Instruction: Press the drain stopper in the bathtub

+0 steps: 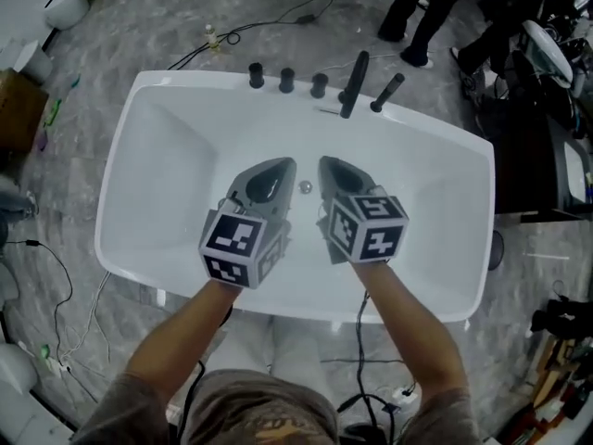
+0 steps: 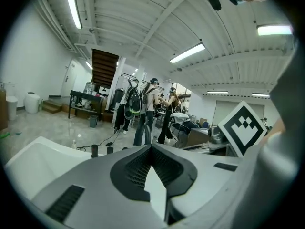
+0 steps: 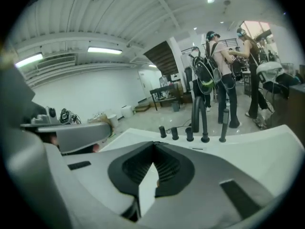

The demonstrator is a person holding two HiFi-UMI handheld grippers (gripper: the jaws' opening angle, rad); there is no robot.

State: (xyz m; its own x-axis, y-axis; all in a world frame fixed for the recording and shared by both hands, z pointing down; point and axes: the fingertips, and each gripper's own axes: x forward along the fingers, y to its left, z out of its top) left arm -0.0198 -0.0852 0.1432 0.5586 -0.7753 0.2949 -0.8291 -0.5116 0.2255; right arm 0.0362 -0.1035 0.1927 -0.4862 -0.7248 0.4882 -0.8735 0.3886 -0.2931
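Over the white tub floor, the left gripper (image 1: 285,165) and the right gripper (image 1: 326,162) hung side by side, each with its jaws closed on nothing. Just beyond and between their tips lay the small round drain stopper (image 1: 305,187) on the bottom of the bathtub (image 1: 185,86). Pressing it well probably called for one closed tip lowered straight onto the stopper's centre, firmly, without skidding off. Both bare forearms (image 1: 176,341) reached forward across the near rim, roughly parallel, with the grippers tilted slightly toward each other.
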